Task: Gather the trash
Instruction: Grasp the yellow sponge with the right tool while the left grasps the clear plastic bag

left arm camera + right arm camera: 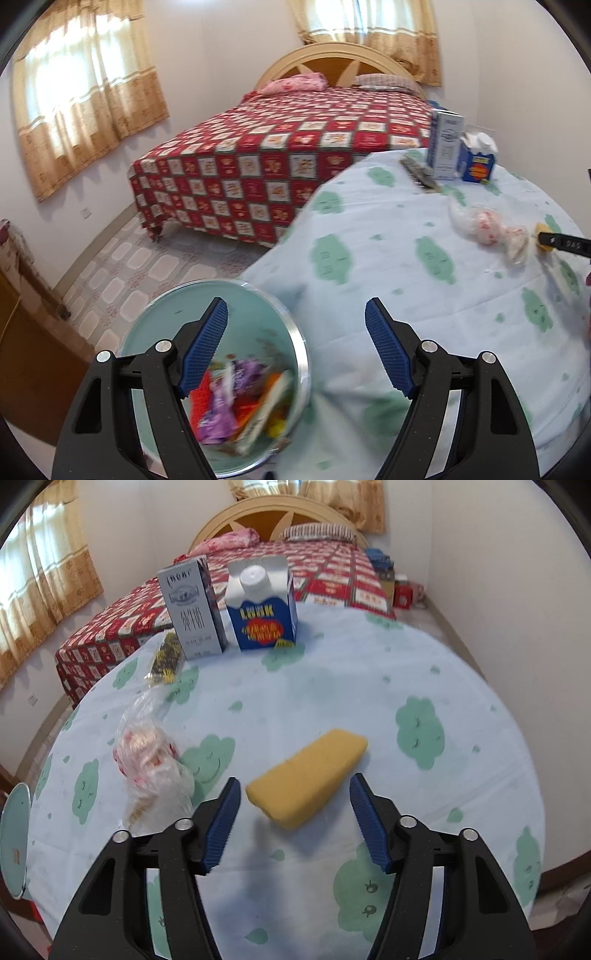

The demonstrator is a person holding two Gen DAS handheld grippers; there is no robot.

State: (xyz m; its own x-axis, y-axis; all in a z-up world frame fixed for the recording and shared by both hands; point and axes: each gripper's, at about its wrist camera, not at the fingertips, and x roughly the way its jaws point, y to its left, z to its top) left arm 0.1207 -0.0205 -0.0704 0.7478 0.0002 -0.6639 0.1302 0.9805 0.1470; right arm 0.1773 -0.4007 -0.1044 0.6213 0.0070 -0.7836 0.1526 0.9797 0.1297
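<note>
The left gripper (pixel 296 314) points downward at a slant, its two black arms spread wide and its blue ribbed pads (pixel 388 347) well apart, with nothing between them. The right gripper (pixel 293 794) also tilts downward, its jaws parted and nothing pressed by its blue pads (pixel 221 827). In the left wrist view, one black fingertip of the right gripper shows at the far right edge.

Both wrist views angled down, sharing table (pixel 406 236).

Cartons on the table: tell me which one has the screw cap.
The blue carton, with a white cap on its gabled top. The grey carton to its left is taller, flat-topped and capless.
</note>
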